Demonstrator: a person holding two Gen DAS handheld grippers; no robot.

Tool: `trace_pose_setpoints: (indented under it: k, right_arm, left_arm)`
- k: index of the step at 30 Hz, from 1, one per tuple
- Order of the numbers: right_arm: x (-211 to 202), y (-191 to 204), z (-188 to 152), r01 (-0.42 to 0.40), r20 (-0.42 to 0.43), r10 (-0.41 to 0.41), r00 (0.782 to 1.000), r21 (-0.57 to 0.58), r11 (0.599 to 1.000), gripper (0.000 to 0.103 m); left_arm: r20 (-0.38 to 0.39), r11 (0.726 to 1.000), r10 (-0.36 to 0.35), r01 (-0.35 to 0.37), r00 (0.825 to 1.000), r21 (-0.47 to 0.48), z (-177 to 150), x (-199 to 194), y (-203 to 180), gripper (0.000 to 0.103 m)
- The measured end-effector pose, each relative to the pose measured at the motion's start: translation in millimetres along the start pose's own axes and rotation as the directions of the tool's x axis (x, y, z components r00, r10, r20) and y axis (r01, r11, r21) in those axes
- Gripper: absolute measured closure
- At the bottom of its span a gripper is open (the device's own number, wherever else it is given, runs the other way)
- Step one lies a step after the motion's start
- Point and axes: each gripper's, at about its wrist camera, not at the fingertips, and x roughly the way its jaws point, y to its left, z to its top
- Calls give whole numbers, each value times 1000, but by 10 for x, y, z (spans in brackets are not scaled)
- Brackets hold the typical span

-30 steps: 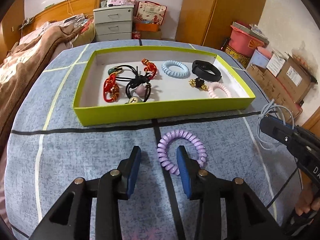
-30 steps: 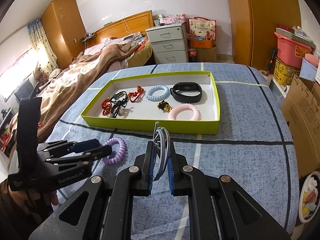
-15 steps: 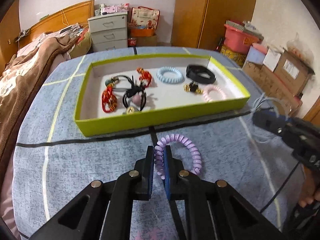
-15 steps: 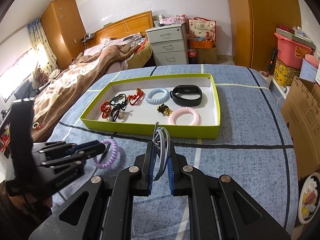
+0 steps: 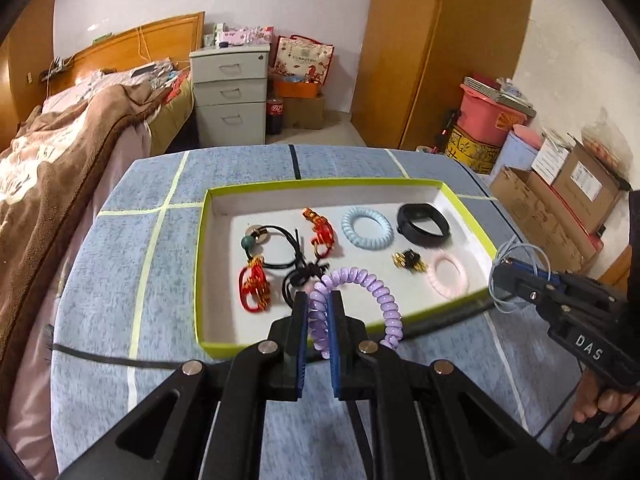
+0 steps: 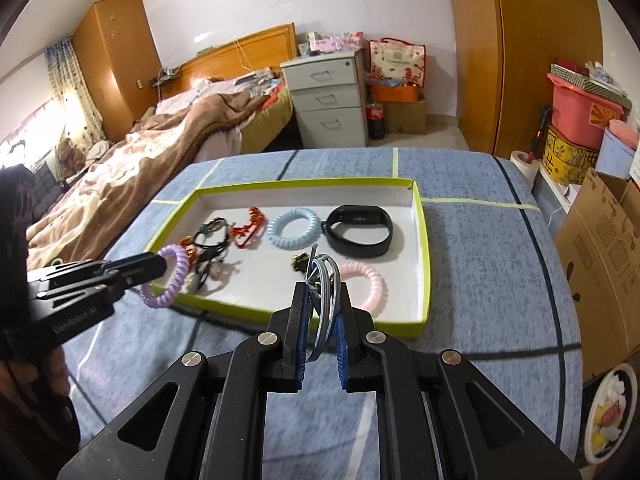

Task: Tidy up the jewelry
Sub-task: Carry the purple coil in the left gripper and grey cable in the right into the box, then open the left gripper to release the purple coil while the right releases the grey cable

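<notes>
My left gripper [image 5: 319,320] is shut on a purple coil hair tie [image 5: 372,286] and holds it above the near edge of the green-rimmed tray [image 5: 280,346]. It shows in the right wrist view [image 6: 170,276] too. My right gripper [image 6: 322,312] is shut on a bundle of thin grey-blue wire bangles [image 6: 326,280], raised before the tray's near wall [image 6: 320,318]. The tray holds a blue coil tie [image 5: 366,227], a black band [image 5: 422,224], a pink coil tie [image 5: 448,274], red ornaments [image 5: 320,232], black hair ties [image 5: 288,256] and a gold piece [image 5: 408,260].
The tray lies on a blue patterned cloth [image 5: 120,264] with taped lines. A bed [image 5: 48,152] stands at the left, a white drawer unit [image 5: 228,96] behind, cardboard boxes [image 5: 560,200] and a pink bin [image 5: 492,116] at the right.
My left gripper closed on the purple coil tie, lifted it off the cloth and moved it forward over the tray's near edge. The right gripper still holds the wire bangles, slightly nearer the tray.
</notes>
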Motion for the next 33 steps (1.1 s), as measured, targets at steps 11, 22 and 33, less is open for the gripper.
trace_pose_setpoints:
  k: [11, 22, 33]
  right_arm:
    - [411, -189, 147, 37, -81, -38, 996, -14, 999, 91]
    - [507, -233, 89, 52, -110, -54, 993, -22, 998, 90]
    - [446, -222, 88, 68, -89, -70, 994, -31, 997, 59]
  left_arm:
    - [-47, 1000, -23, 24, 999, 4, 122, 380, -80, 93]
    - [-76, 999, -32, 31, 997, -7, 74, 507, -110, 92]
    - [-64, 1000, -25, 25, 998, -11, 81, 447, -136, 87]
